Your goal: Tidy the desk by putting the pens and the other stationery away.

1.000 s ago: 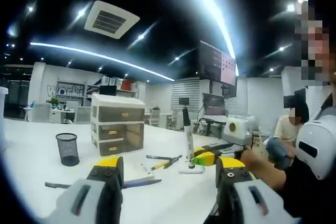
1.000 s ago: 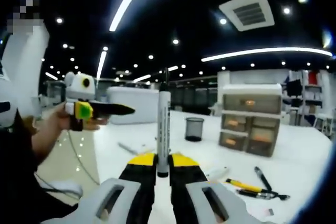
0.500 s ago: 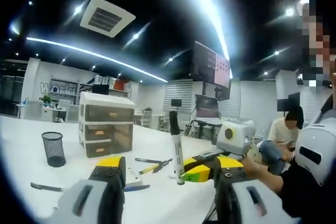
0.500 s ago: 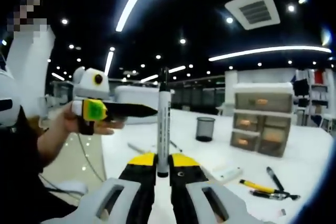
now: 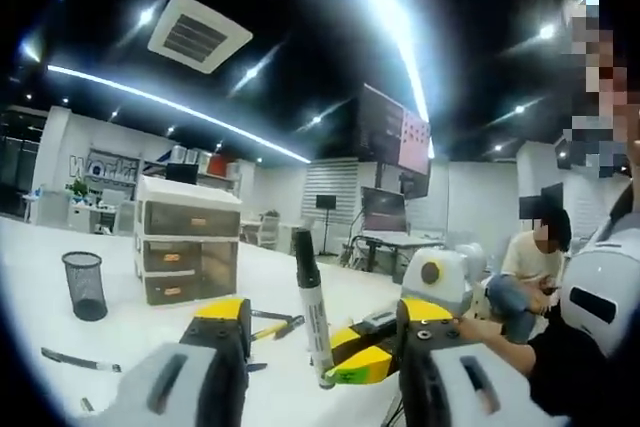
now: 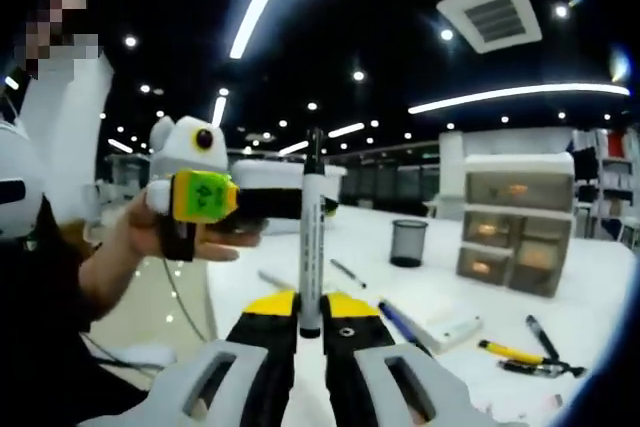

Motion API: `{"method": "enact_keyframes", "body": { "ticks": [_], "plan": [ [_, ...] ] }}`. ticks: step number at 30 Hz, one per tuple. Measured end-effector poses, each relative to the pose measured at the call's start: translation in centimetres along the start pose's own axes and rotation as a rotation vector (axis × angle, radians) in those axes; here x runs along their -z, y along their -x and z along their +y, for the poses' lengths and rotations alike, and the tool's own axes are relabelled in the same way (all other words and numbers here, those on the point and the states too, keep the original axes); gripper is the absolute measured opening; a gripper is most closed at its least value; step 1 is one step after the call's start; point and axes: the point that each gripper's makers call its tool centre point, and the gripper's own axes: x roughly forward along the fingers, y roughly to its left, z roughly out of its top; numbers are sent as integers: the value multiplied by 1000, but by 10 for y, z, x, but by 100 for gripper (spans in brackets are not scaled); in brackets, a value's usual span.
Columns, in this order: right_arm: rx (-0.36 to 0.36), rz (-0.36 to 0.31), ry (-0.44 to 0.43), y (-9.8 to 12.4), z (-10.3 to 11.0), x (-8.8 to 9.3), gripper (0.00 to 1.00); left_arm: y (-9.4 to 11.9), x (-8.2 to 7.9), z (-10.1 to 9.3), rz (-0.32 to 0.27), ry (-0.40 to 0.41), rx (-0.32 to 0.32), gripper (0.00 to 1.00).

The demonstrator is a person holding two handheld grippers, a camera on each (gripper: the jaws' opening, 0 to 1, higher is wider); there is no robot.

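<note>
The right gripper [image 6: 310, 319] was closed on a marker [image 6: 311, 237], which stood upright between the yellow jaw tips, its dark cap pointing up. In the left gripper view the same marker [image 5: 312, 307] appeared between that view's own jaws, leaning a little, with the right gripper [image 5: 352, 357] holding its lower end.

The left gripper [image 5: 320, 322] was wide open and held nothing. In the right gripper view it [image 6: 290, 203] came in from the left, carried by the person's hand [image 6: 165, 237], its dark jaws reaching just behind the marker.

On the white desk [image 6: 420, 287] stood a mesh cup [image 6: 406, 243] and a drawer box [image 6: 512, 222], near each other. A white eraser [image 6: 447, 330] with a blue pen [image 6: 398, 321] touching it lay close in front of the right gripper. A yellow pen [image 6: 505, 351] and a black pen [image 6: 541, 336] lay farther to the right, and another pen [image 6: 348, 273] lay near the cup.
</note>
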Motion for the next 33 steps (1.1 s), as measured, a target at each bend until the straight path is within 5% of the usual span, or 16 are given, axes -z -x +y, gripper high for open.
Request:
{"method": "enact_keyframes", "body": {
  "ticks": [17,33],
  "plan": [
    [-23,-2,-4,-3,6,2,7,-7,8,-2,-5,-2,19,28],
    [-33,-14,-23,-2,9,4,7,-11,14,-2,11,-11,27,15]
  ]
}}
